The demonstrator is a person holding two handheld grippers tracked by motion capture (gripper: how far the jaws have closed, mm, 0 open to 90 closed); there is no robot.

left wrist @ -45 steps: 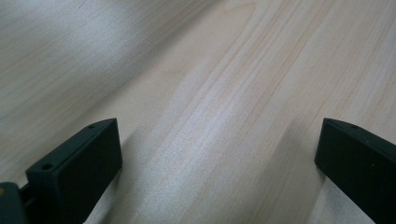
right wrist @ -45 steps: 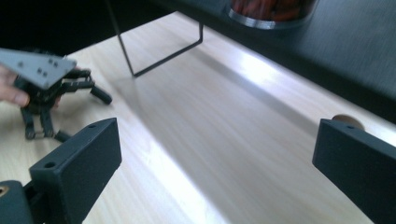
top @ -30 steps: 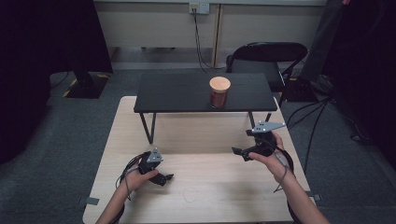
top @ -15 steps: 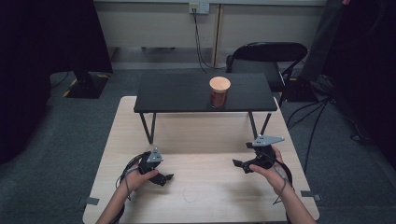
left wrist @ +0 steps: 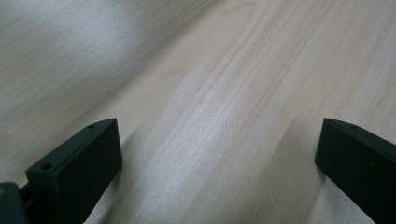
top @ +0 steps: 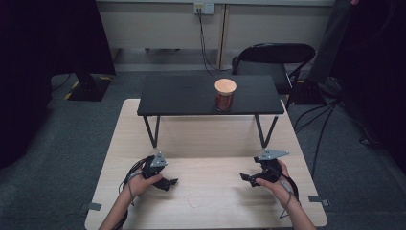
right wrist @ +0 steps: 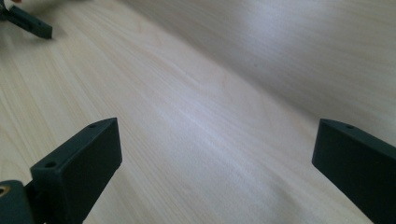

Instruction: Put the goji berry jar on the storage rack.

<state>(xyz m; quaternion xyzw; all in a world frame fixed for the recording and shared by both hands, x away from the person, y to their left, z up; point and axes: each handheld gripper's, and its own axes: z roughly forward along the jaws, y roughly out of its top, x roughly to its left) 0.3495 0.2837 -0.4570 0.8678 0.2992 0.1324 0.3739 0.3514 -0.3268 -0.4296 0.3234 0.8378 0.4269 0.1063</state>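
A brown jar with a tan lid (top: 225, 94) stands upright on a small black raised table (top: 182, 96) at the far side of the light wooden table (top: 206, 143). My left gripper (top: 168, 182) rests low at the near left, jaws wide apart over bare wood (left wrist: 219, 140). My right gripper (top: 247, 178) sits at the near right, pointing left, jaws also wide apart with nothing between them (right wrist: 215, 144). The left gripper's jaw tip (right wrist: 28, 21) shows far off in the right gripper view. Both grippers are far from the jar.
The black table stands on thin metal legs (top: 152, 132) with open space underneath. A black chair (top: 268, 55) stands behind the wooden table, and cables (top: 325, 120) trail on the grey carpet at the right. A faint ring mark (top: 195, 201) lies on the wood between the hands.
My right gripper has come down and toward the near edge, settling low over the wood. The left gripper has stayed in place.
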